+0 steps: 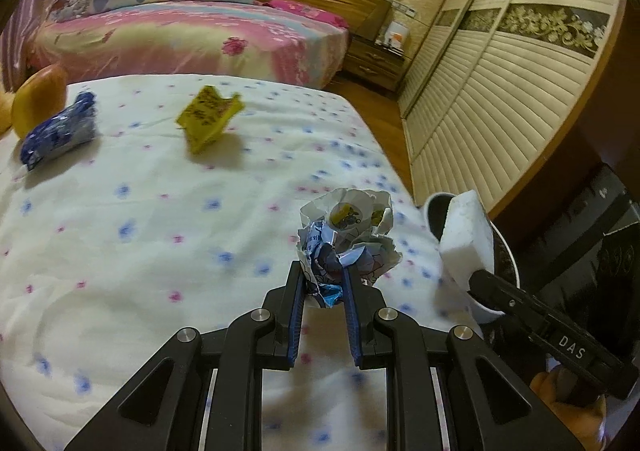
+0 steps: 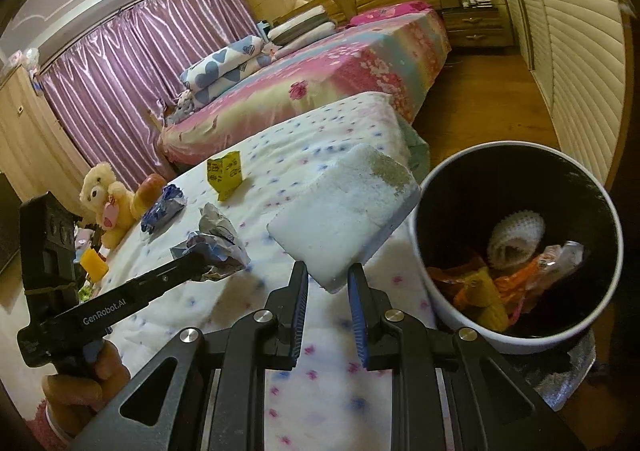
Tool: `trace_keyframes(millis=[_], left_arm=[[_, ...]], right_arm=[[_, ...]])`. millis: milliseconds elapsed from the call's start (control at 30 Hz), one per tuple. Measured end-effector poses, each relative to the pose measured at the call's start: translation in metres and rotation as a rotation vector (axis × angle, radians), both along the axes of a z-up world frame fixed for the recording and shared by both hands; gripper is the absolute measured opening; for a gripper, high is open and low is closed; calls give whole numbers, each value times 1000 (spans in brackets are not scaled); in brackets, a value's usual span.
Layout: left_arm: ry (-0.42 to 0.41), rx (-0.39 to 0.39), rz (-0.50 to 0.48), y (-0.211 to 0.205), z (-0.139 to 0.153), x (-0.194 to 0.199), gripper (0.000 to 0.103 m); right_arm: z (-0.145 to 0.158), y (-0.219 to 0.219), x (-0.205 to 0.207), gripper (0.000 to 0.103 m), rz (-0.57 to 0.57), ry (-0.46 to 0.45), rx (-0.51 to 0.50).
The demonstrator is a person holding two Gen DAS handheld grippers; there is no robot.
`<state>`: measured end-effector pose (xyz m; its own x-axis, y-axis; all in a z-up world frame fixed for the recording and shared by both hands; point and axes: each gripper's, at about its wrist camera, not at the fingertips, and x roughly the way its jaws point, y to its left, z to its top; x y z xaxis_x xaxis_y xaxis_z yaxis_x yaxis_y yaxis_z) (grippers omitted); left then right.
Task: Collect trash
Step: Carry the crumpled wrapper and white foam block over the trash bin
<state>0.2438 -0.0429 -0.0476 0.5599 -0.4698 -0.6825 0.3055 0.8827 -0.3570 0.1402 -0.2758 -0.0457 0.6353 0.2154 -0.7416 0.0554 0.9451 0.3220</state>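
White foam block [image 2: 344, 219] pinched by right gripper [image 2: 328, 275], beside round white bin [image 2: 436, 291].
Left gripper [image 1: 324, 275] pinches crumpled paper wrapper [image 1: 348, 235]; both items appear light and crushable, best held mid-body.

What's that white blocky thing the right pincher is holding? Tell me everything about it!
The white foam block is a thick, chunky slab with a rough, crumbly-looking surface and a dirty greyish patch near its far corner. The right gripper is shut on its lower corner, holding it tilted in the air above the flowered bed cover. It hangs just beside the rim of the white trash bin, not yet inside. Only the gripper's pads are seen touching it.
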Motion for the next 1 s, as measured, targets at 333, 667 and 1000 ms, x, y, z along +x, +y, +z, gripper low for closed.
trace_keyframes(millis=[333, 667, 1000], left_arm=[[-5, 14, -64, -33, 1, -2, 17], [-15, 19, -104, -59, 5, -3, 17], [-26, 34, -139, -85, 7, -2, 17]], right_arm=[[3, -29, -16, 20, -61, -1, -4], [6, -51, -26, 20, -104, -1, -13], [7, -69, -34, 20, -146, -2, -20]])
